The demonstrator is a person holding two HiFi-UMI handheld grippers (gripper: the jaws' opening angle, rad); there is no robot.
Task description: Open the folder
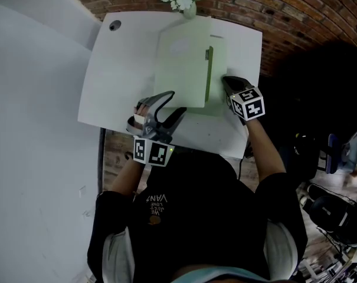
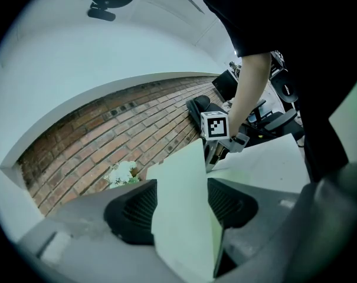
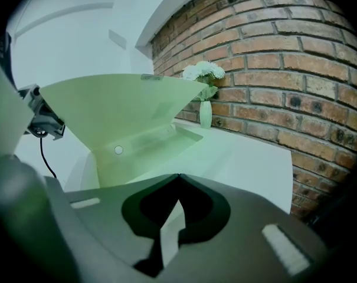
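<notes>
We see the pale green folder (image 1: 184, 63) on the white bench (image 1: 122, 69), just in front of the vase (image 1: 189, 9). Our left gripper (image 2: 181, 208) has its jaws wide, and the raised cover's corner stands between them. Our right gripper (image 3: 178, 178), right of the vase, has its jaws pinched on the folder's thin lower edge

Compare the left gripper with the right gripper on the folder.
Left gripper: jaws apart, the folder's raised cover between them; right gripper: jaws closed on a thin pale edge, seemingly the folder's lower panel. Left gripper sits at the near left corner, right gripper at the right edge. Both work the same folder.
</notes>
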